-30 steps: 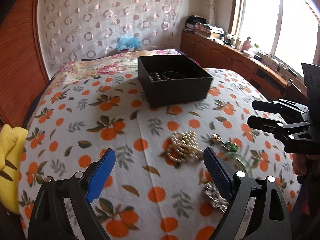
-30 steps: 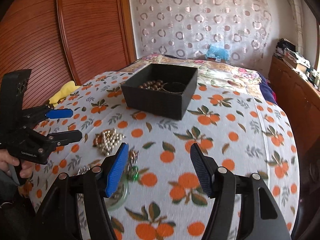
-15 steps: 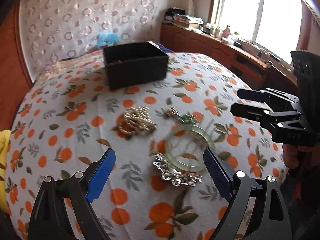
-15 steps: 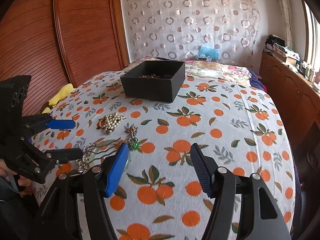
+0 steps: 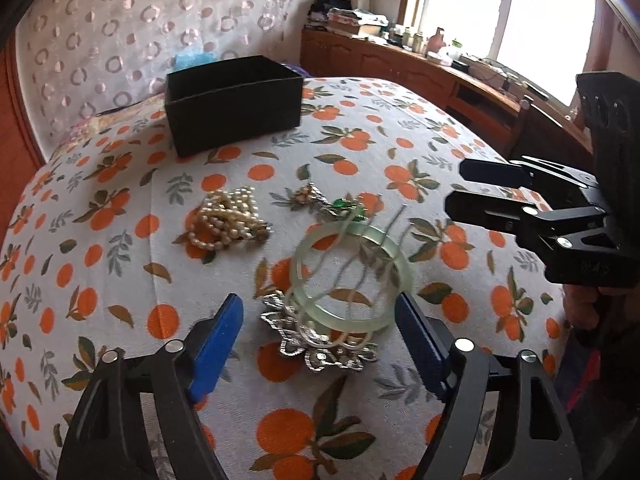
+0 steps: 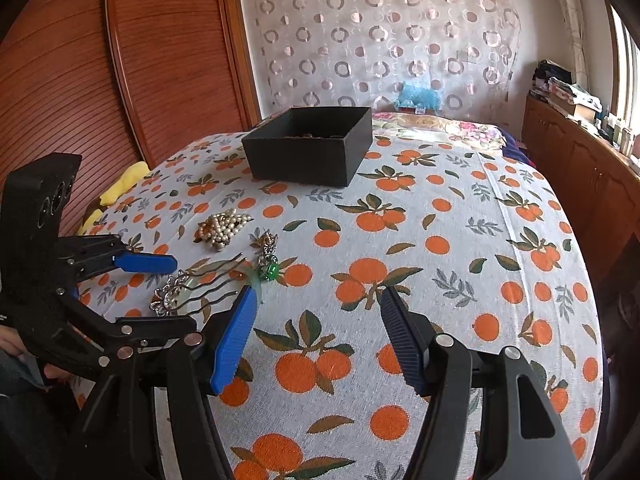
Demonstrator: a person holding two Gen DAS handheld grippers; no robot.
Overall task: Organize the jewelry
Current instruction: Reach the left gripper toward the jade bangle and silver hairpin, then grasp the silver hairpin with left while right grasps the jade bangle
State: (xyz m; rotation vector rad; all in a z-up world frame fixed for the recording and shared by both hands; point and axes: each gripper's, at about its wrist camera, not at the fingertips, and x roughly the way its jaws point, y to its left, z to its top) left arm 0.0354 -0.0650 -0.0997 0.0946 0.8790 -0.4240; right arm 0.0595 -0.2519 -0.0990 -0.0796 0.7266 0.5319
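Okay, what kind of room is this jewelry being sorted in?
Most likely a bedroom in a home. The jewelry lies on a bed under an orange-print cover, with a patterned curtain behind it, a wooden slatted wardrobe door on one side and a cluttered wooden cabinet under the window.

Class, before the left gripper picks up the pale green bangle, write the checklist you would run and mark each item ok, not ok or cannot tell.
1. Left gripper lined up on the green bangle: ok; jaws closing, not pressing yet.
2. Bangle free of other pieces: not ok; the hair comb lies across it and the silver brooch sits under its near edge.
3. Right gripper empty and clear: ok.
4. Black box open: ok.
5. Room left inside box: cannot tell.
6. Pearl necklace clear of the grasp: ok.
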